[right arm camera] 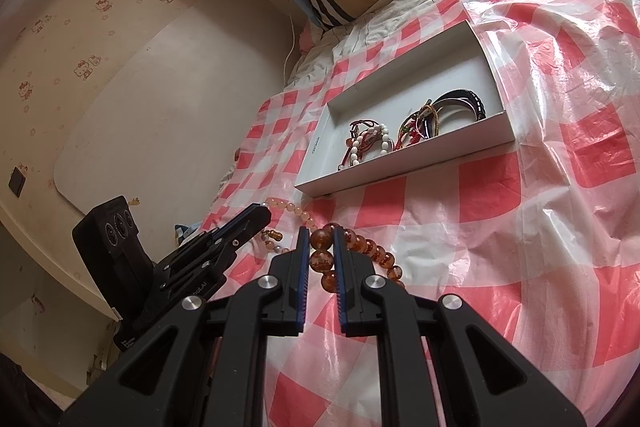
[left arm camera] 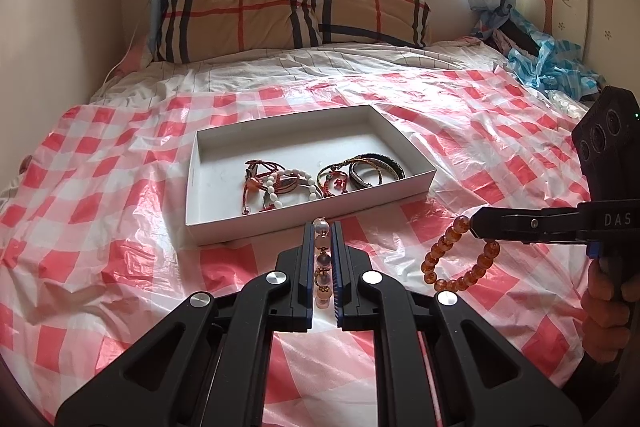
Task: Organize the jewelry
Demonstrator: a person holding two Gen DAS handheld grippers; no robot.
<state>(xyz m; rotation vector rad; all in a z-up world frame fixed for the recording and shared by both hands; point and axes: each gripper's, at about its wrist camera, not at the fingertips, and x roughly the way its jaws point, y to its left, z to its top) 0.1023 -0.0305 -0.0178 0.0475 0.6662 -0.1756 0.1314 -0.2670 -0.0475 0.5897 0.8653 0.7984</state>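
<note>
So far most of the sorting looks done, judging by my white box (left arm camera: 192, 187) on the checked plastic sheet (left arm camera: 100, 227). Going left to right inside it: a red cord bracelet (left arm camera: 256, 175), then a white bead bracelet (left arm camera: 280, 183) lying partly over it, then a tangle of red and green cords (left arm camera: 332, 179), and at the right end some dark bangles (left arm camera: 376, 167). The far half of the box floor is bare, so I judge there is room for what is left.

Just in front of the box's near wall, my left gripper (left arm camera: 323, 239) is closed down on a pale bead bracelet (left arm camera: 323, 259), the beads pinched in a line between the two fingers; from the right wrist view the rest of that strand trails on the sheet. Further right, my right gripper (right arm camera: 321, 247) is likewise clamped on an amber bead bracelet (left arm camera: 452, 259), which hangs in a loop from the tips, beside the box and lower than its rim as far as I can tell.

What remains, I reckon, is only these two pieces: carry each over the near wall and let it go inside. I see no other loose jewelry on the sheet.
</note>
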